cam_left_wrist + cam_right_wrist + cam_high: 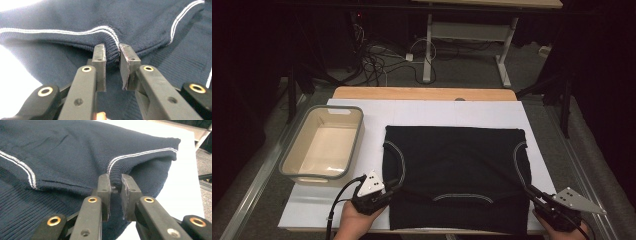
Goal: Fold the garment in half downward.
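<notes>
The dark knit garment (454,175) lies on the white sheet (422,112), just right of the grey tub (323,145). The left gripper (112,53) pinches its ribbed edge at the near left corner; the right gripper (115,183) pinches the ribbed edge at the near right. Bare sheet shows beyond the garment's far edge and along its right side. No readable writing shows.

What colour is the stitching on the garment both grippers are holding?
White double lines on the dark navy garment, clearest in the left gripper view.
</notes>
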A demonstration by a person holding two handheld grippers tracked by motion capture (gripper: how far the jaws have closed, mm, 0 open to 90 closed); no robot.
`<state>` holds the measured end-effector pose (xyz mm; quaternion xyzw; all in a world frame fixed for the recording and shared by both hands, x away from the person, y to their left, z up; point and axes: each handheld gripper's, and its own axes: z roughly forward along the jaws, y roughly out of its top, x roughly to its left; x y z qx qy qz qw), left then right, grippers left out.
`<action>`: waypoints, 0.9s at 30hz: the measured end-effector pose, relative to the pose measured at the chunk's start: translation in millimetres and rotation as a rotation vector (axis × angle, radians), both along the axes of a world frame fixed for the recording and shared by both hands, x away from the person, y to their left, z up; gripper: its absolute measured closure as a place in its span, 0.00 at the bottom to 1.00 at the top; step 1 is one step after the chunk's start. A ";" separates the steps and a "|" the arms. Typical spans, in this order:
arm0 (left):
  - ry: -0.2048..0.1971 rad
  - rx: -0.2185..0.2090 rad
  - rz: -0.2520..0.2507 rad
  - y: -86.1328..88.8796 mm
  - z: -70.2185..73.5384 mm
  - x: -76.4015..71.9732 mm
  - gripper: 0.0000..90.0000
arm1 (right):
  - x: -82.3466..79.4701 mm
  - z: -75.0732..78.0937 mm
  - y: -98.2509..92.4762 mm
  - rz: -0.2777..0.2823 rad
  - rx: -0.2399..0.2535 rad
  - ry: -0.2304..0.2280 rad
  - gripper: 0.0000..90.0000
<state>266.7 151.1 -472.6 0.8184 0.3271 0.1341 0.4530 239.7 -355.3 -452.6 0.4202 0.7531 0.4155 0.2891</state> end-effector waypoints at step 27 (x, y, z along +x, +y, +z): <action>0.058 -0.051 -0.016 6.0 -2.8 -30.5 0.55 | -34.5 -7.7 -2.5 0.002 0.069 0.041 0.61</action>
